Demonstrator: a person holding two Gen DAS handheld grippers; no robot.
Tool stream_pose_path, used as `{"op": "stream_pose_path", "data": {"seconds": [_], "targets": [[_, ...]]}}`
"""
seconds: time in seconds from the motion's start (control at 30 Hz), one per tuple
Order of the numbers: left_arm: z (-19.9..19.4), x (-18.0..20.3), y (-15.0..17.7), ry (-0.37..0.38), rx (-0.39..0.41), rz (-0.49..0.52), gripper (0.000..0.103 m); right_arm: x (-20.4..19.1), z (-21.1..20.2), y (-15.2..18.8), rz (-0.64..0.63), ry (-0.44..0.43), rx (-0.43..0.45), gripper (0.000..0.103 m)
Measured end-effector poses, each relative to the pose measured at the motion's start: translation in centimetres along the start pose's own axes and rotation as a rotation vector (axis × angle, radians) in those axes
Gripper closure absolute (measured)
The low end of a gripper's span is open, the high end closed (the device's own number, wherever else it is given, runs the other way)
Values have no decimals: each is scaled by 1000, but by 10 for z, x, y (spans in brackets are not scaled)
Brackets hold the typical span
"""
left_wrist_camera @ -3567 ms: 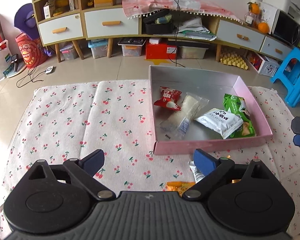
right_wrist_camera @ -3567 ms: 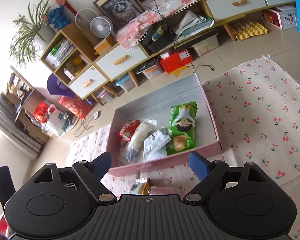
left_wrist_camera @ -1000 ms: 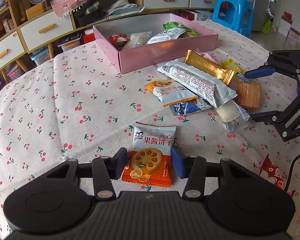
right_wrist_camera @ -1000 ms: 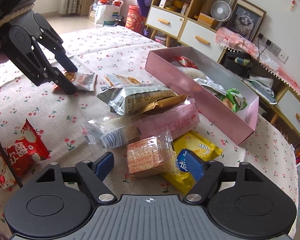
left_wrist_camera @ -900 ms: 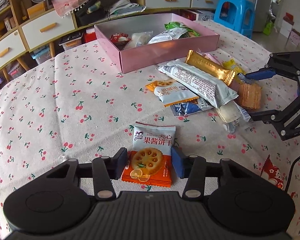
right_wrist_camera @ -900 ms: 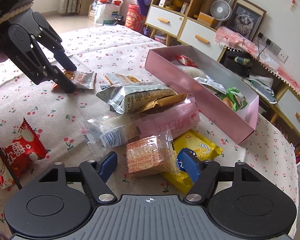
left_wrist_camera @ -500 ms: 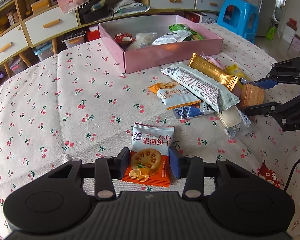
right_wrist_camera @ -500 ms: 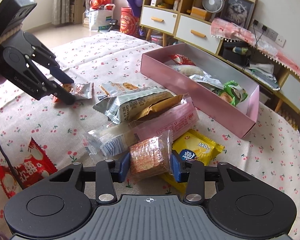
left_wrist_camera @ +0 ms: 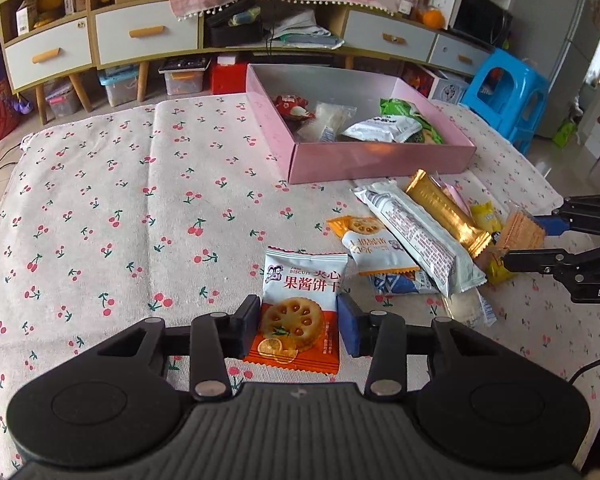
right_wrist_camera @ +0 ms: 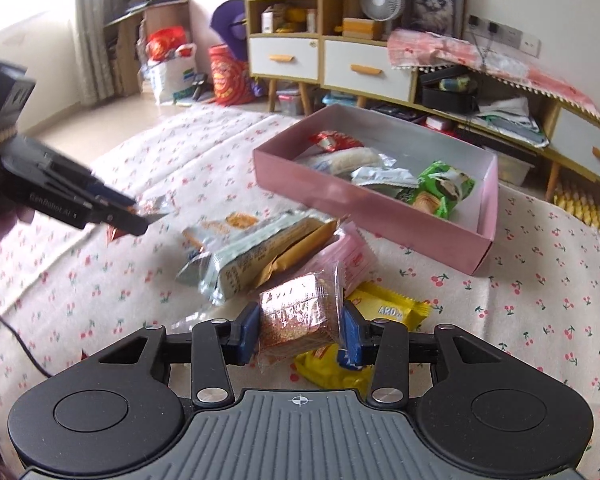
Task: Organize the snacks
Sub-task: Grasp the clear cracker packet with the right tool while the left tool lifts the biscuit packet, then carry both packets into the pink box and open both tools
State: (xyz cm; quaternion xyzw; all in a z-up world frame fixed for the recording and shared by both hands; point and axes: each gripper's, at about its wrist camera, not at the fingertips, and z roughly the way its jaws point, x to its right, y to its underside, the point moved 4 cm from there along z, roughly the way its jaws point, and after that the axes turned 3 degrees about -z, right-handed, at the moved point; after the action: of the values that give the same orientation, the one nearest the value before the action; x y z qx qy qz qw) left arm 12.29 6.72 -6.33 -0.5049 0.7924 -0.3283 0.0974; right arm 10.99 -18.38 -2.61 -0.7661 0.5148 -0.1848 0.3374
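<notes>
Over the cherry-print bench, left tongs (left_wrist_camera: pixel 299 322) pinch a biscuit packet (left_wrist_camera: pixel 300 308); right tongs (right_wrist_camera: pixel 299 330) grip a wafer pack (right_wrist_camera: pixel 300 312), seemingly lifted. Slick wrappers could slip before reaching the pink box (left_wrist_camera: pixel 380 160).

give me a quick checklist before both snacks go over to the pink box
1. Left gripper shut on the biscuit packet: ok.
2. Right gripper shut on the wafer pack: ok.
3. Both packs lifted off the cloth: cannot tell.
4. Bare floor left in the pink box: ok, along the far side.
5. Yellow packet free of the wafer pack: cannot tell.
</notes>
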Motion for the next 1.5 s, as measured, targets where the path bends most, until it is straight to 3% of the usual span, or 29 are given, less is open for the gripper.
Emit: {"op": "stream_pose_path", "data": {"seconds": [0.7, 1.13, 1.5], "targets": [[26, 31, -72, 78, 137, -187, 65, 83, 15, -54, 320, 124, 88, 62], [54, 54, -108, -2, 228, -214, 65, 131, 41, -60, 576, 187, 110, 62], [80, 61, -110, -40, 228, -191, 65, 138, 58, -54, 591, 188, 67, 61]]}}
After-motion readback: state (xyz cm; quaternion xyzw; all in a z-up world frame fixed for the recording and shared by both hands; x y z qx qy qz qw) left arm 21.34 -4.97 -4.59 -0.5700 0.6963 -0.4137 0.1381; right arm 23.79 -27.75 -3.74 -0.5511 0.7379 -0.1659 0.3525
